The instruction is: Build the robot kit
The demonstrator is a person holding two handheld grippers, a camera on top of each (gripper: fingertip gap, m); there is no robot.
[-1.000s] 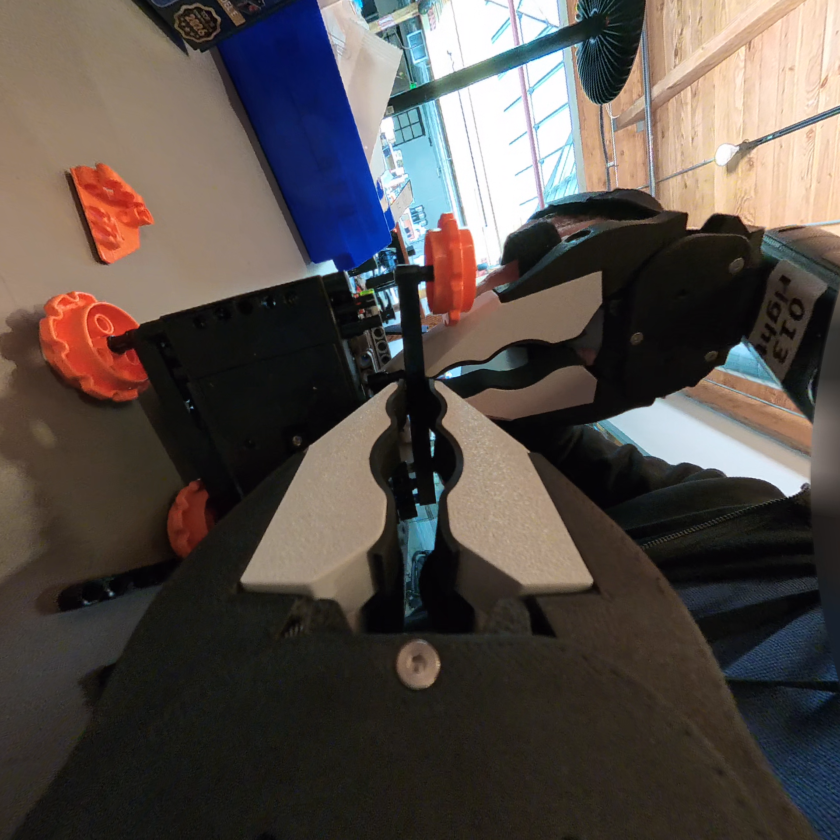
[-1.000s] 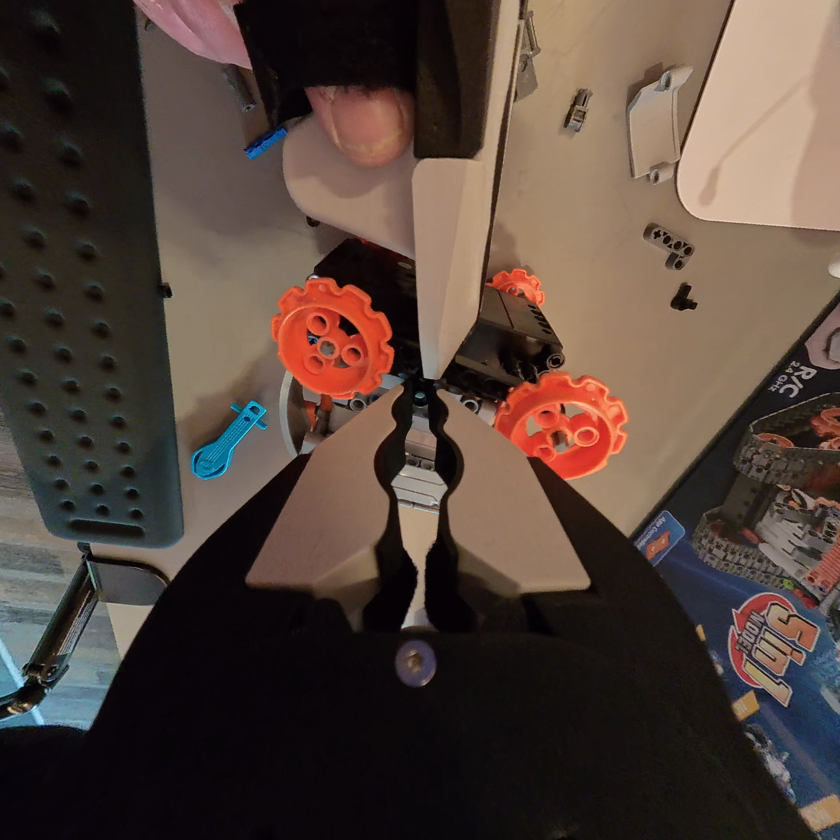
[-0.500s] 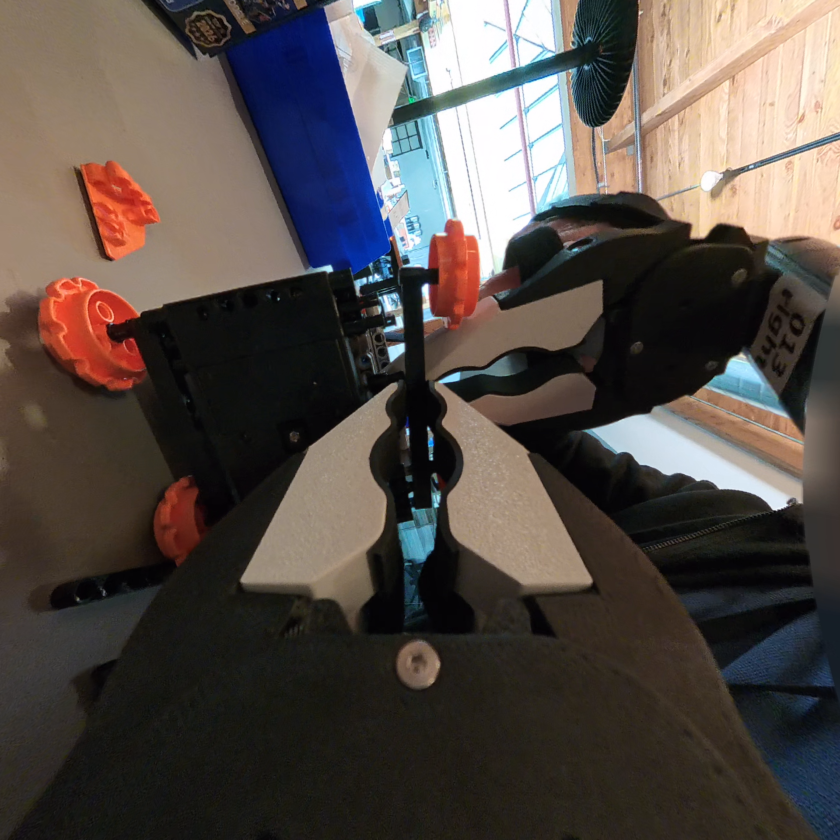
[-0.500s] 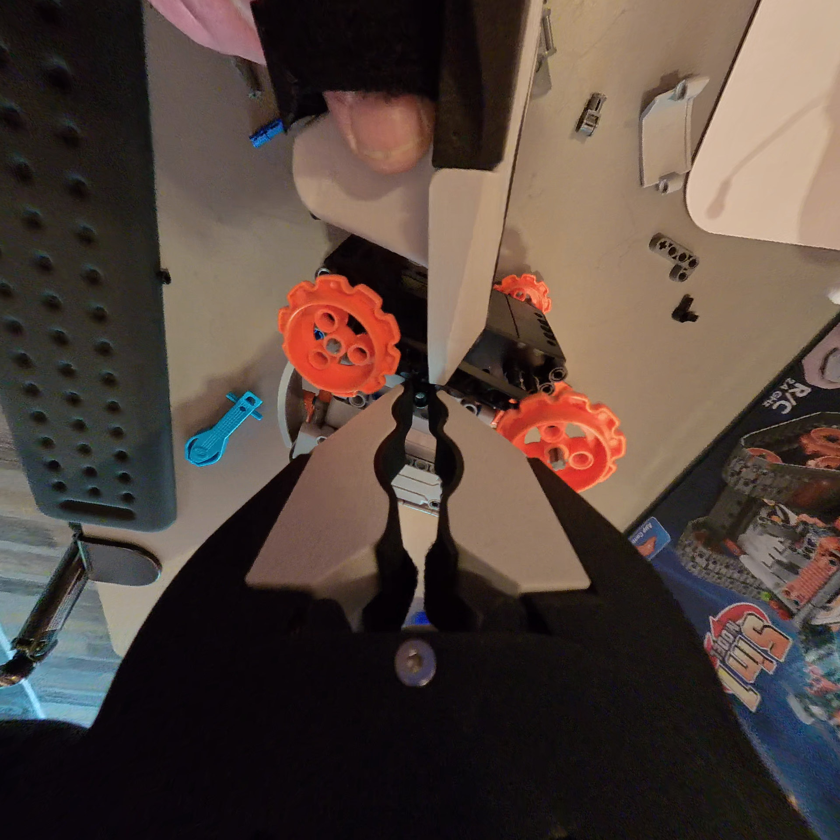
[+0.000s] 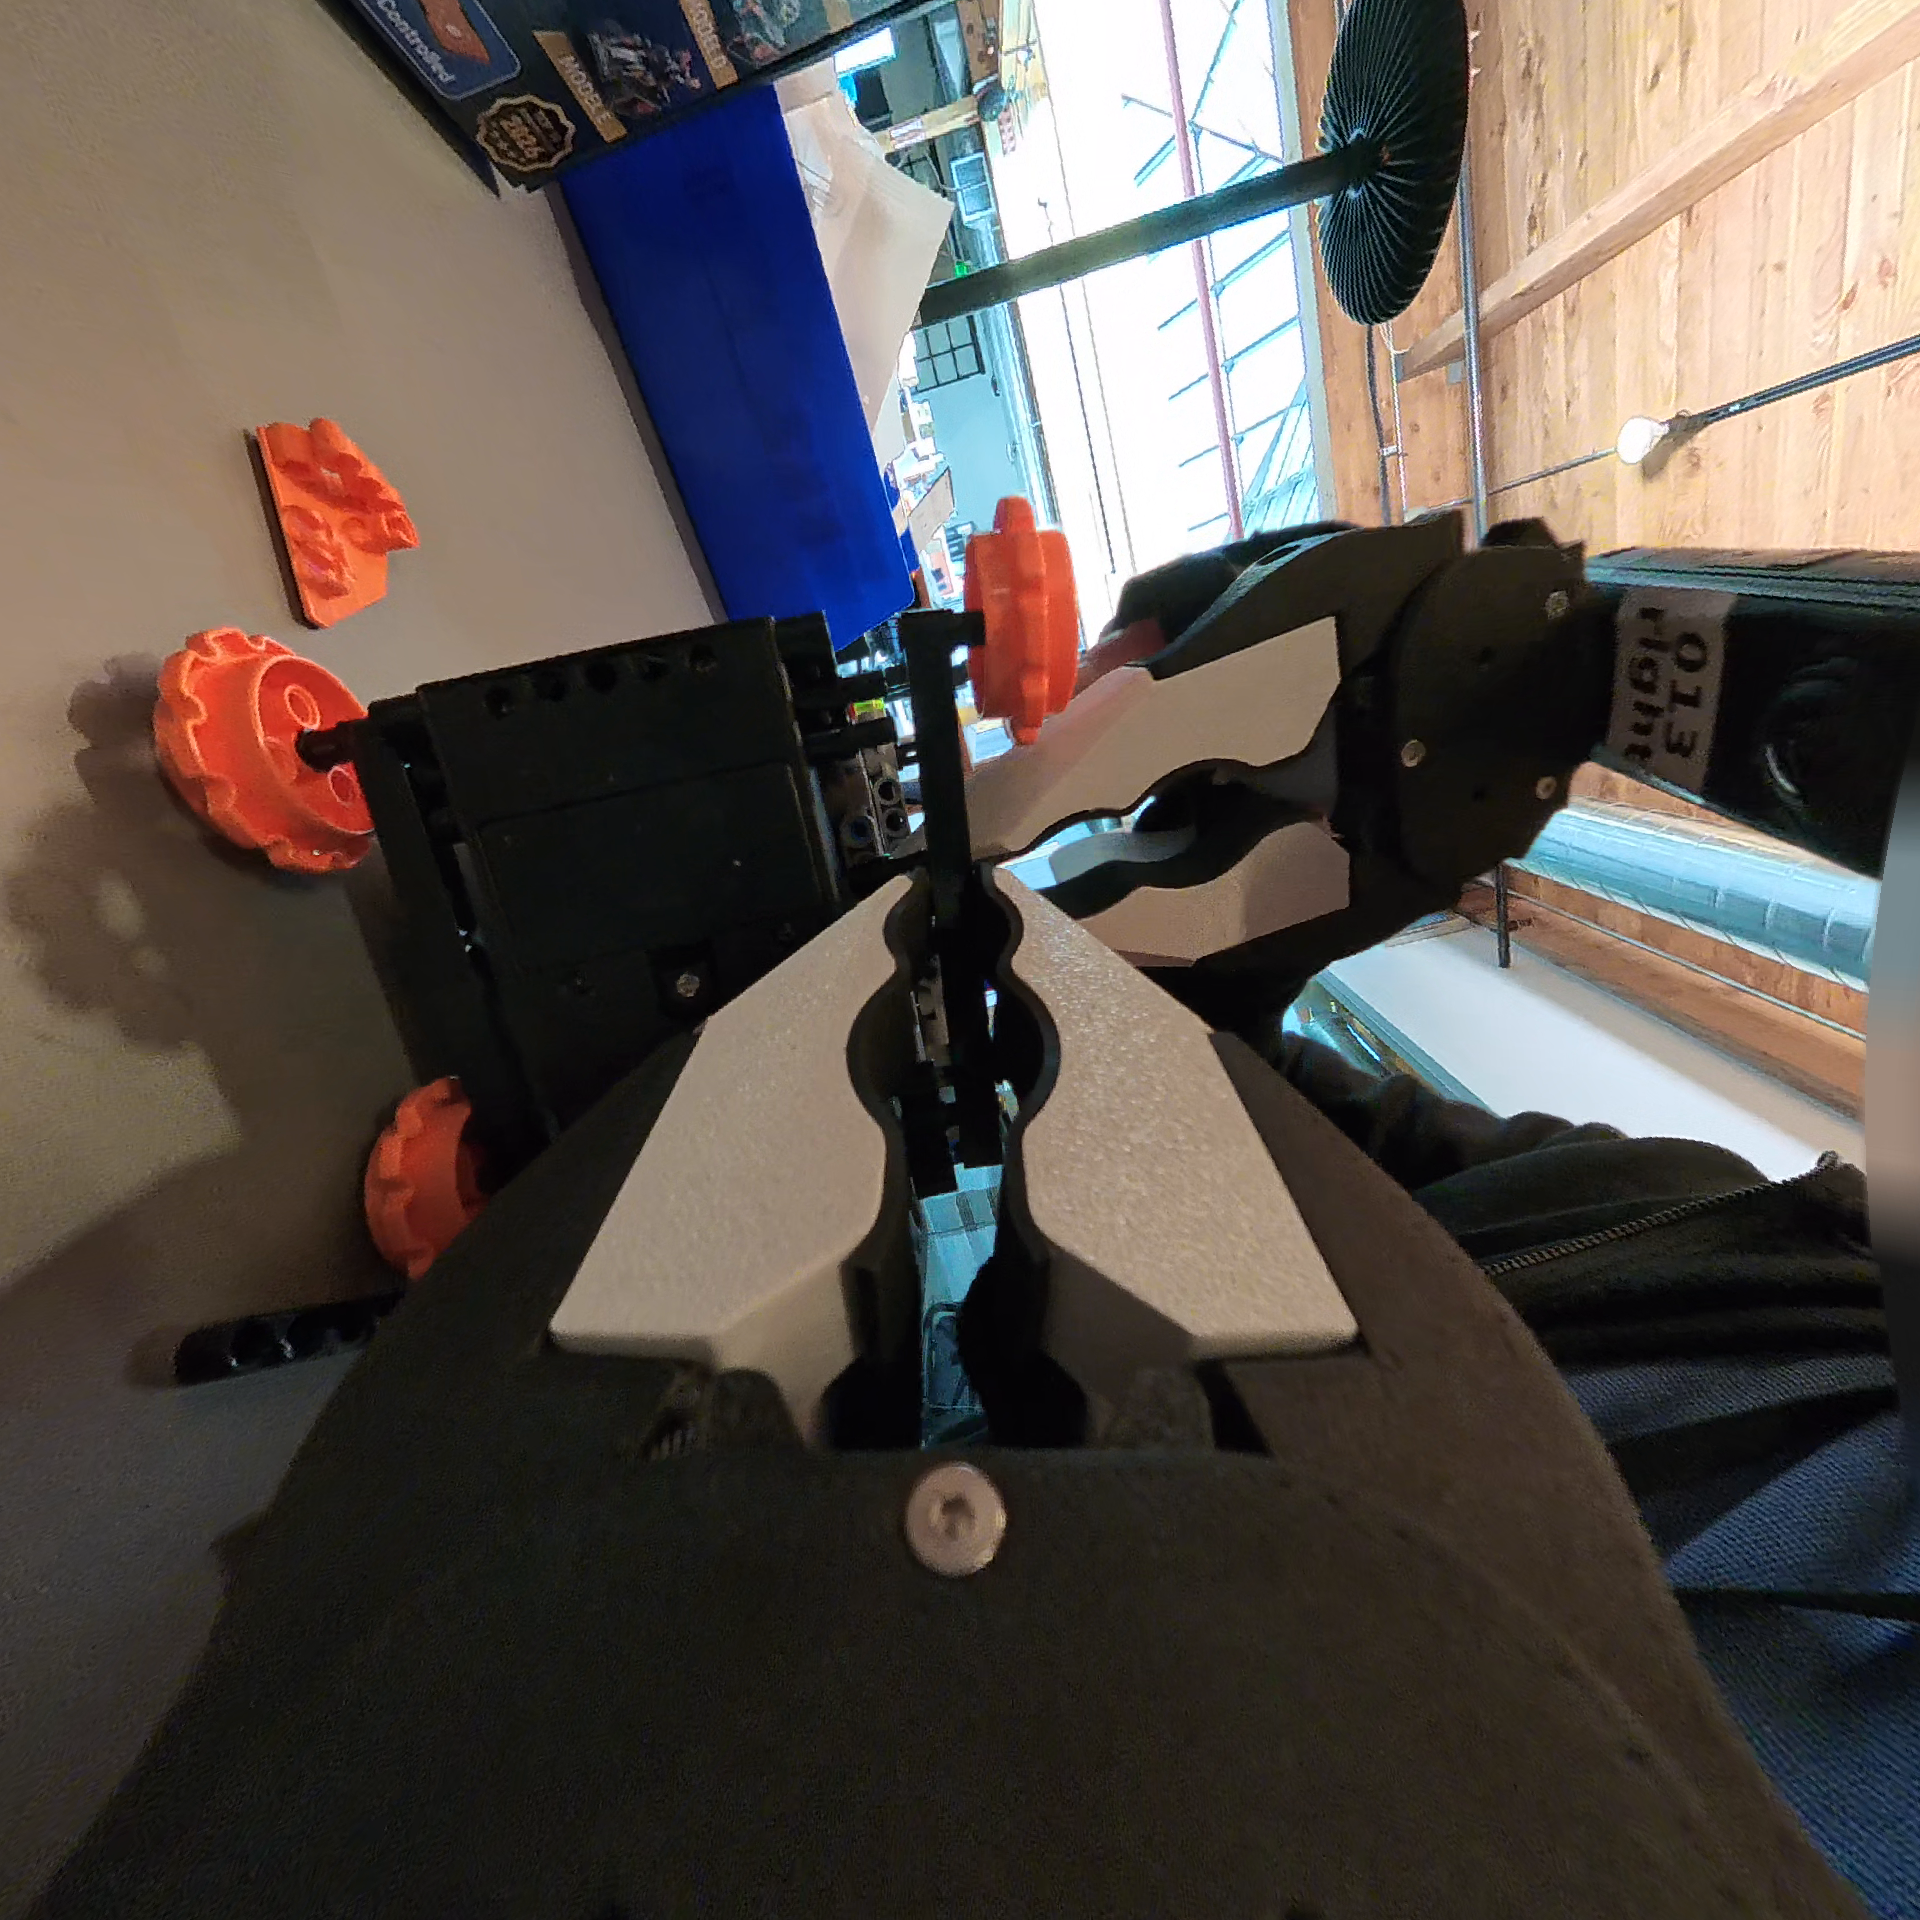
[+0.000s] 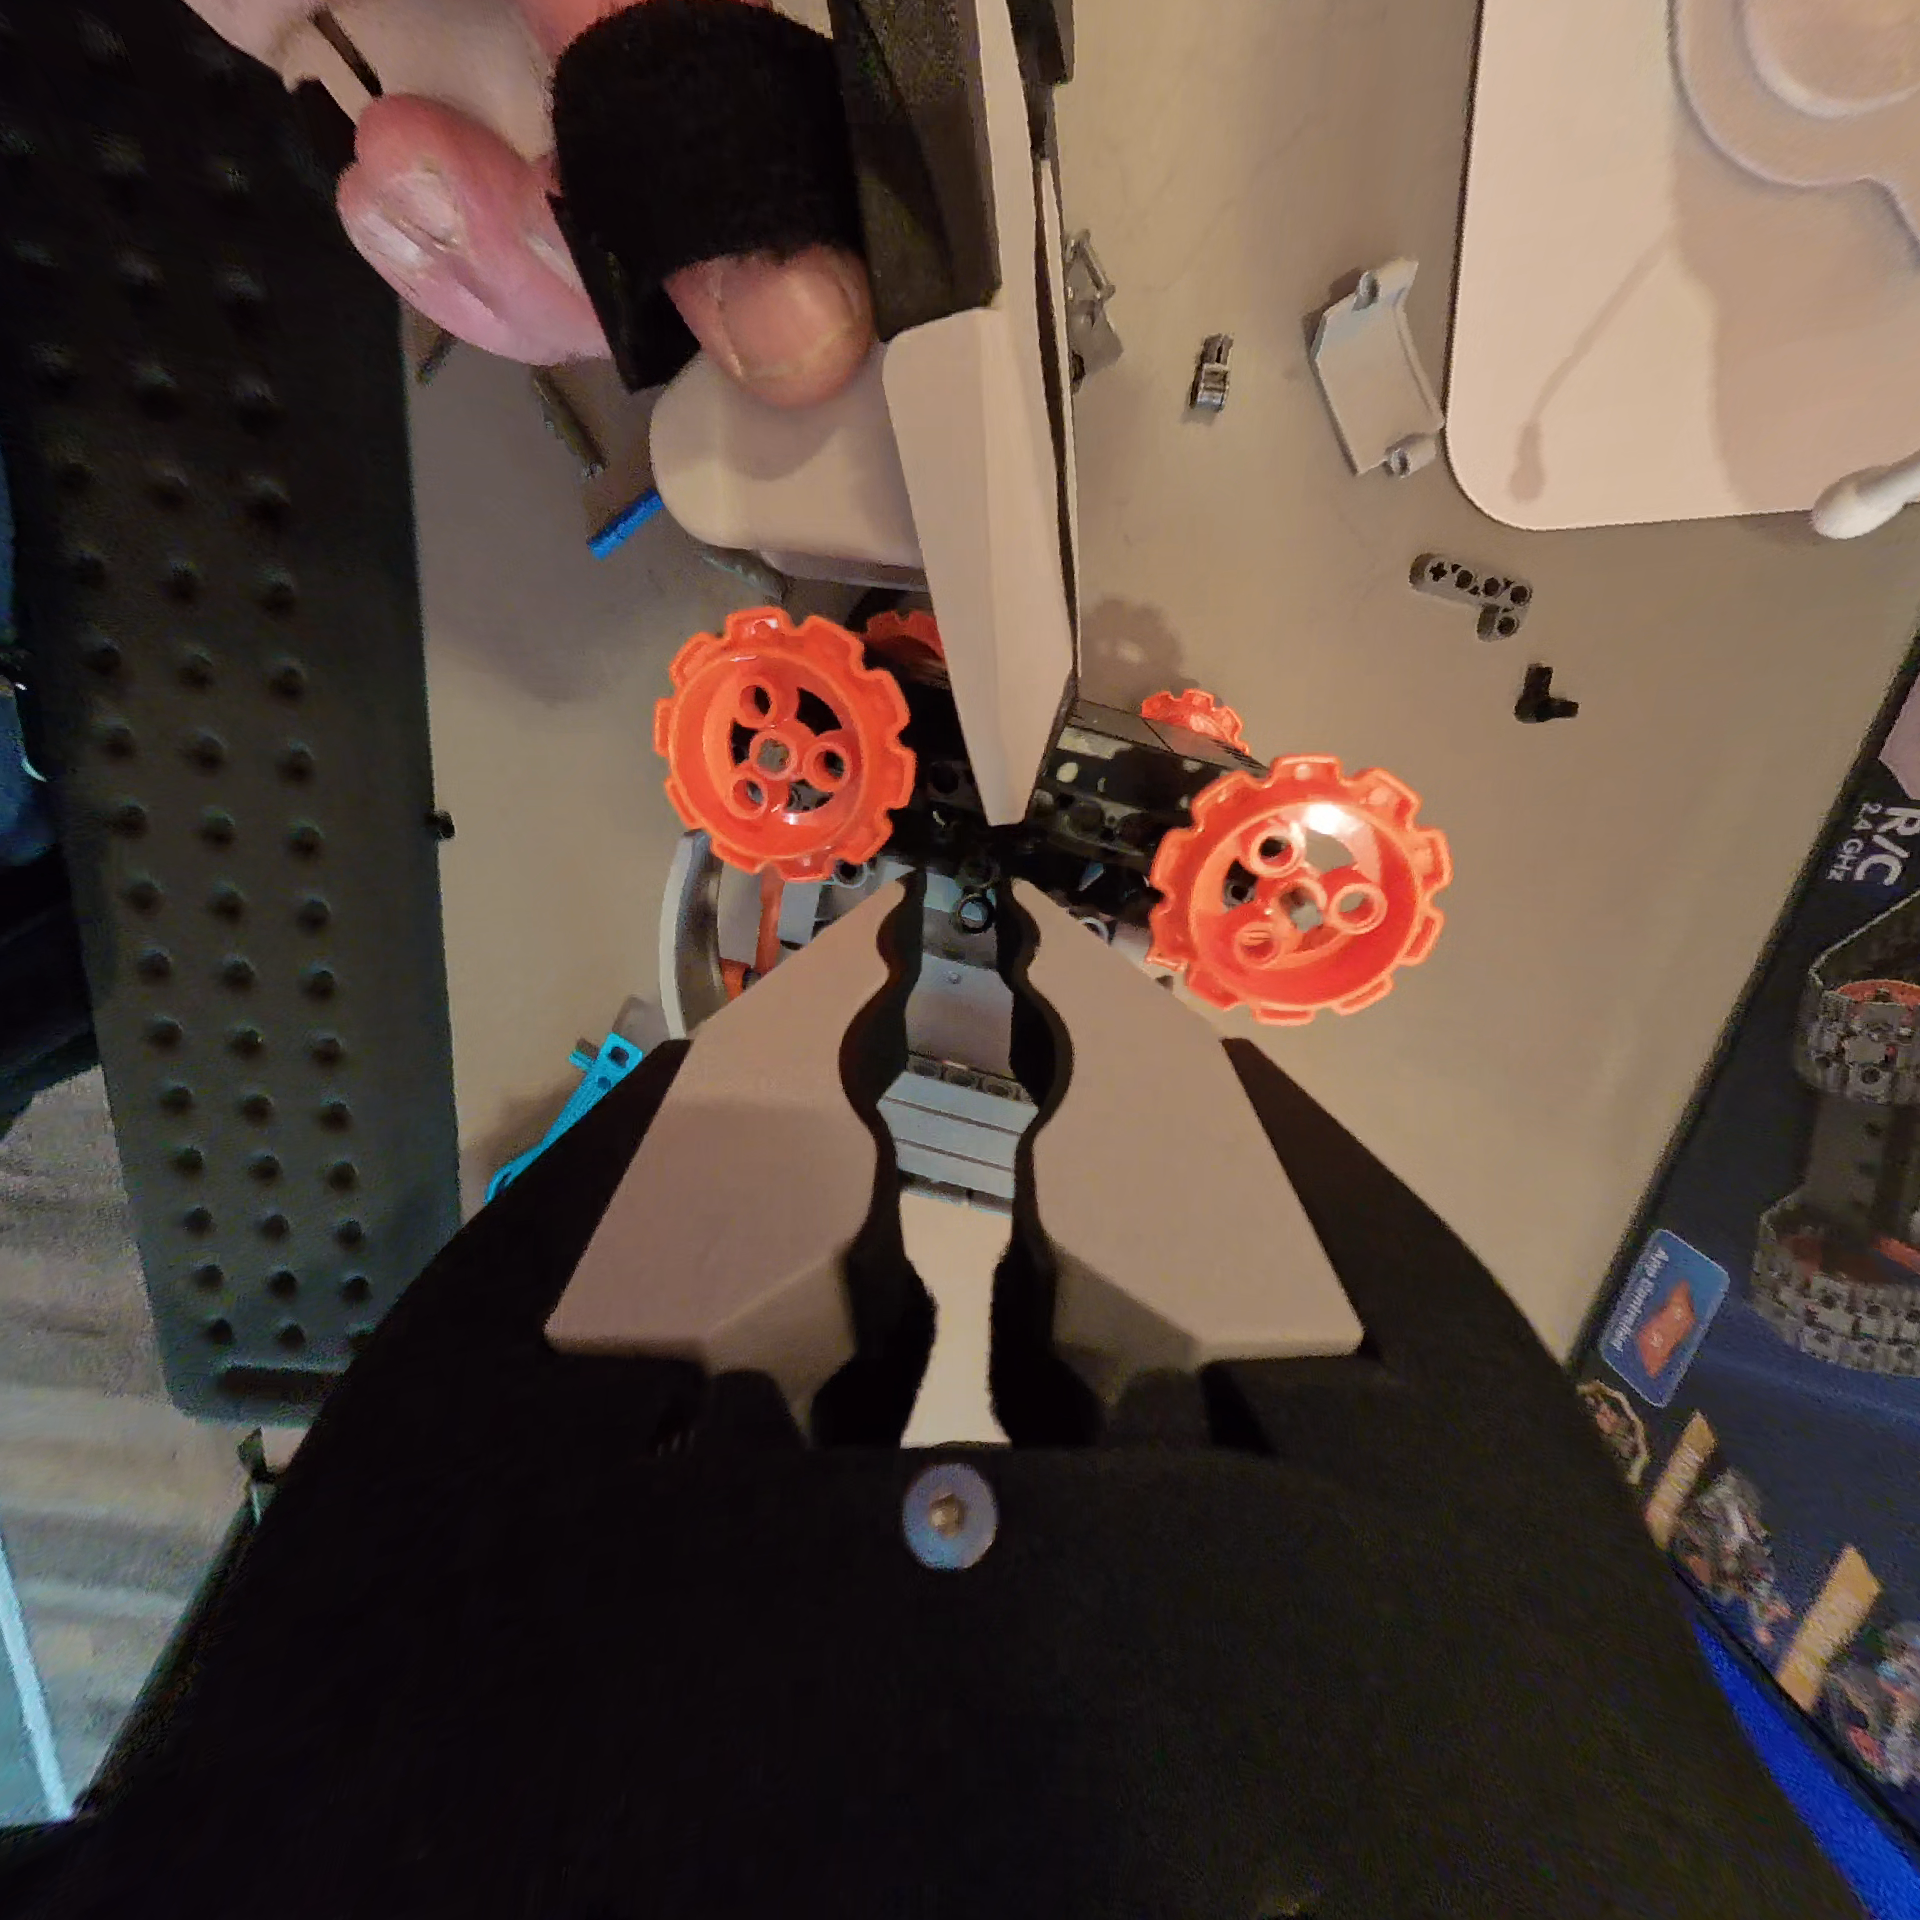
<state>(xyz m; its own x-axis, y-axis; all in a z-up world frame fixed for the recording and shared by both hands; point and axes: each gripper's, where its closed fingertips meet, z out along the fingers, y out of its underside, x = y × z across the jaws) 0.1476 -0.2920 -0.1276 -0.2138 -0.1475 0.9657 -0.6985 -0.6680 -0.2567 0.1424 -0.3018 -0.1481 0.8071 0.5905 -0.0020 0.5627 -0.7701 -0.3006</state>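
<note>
Workshop with timber walls and bright windows behind; pale worktop (image 6: 1299, 1143) littered with small brick parts. Black brick-built model (image 5: 623, 831) stands on the worktop, tipped on its side, with orange toothed wheels (image 6: 787, 743) on axles at its corners.

Left tool (image 5: 948, 888) is clamped on a thin black beam (image 5: 940, 748) sticking out of the model's frame, pads pressed against it on both sides. Right tool (image 6: 961, 894) has its tips close together at the model's centre, right by a small black ring-like part; whether it actually pinches that part I cannot tell. The two tools meet nose to nose over the model.

Around it: loose orange plate (image 5: 332, 520) well apart, black beam (image 5: 281, 1340) on the worktop near the lower wheel, blue box (image 5: 727, 364) behind, printed box (image 6: 1766, 1351) to the side, grey bits (image 6: 1371, 384), small blue tool (image 6: 582, 1101), dotted dark mat (image 6: 229, 727).

Handling judgement: model likely light, rigid plastic, smooth and a bit slippery; press-fit joints can pop apart if twisted. Wheels spin on axles, so poor hold. Best taken by the solid black block or a beam, gripped square across flat faces.
</note>
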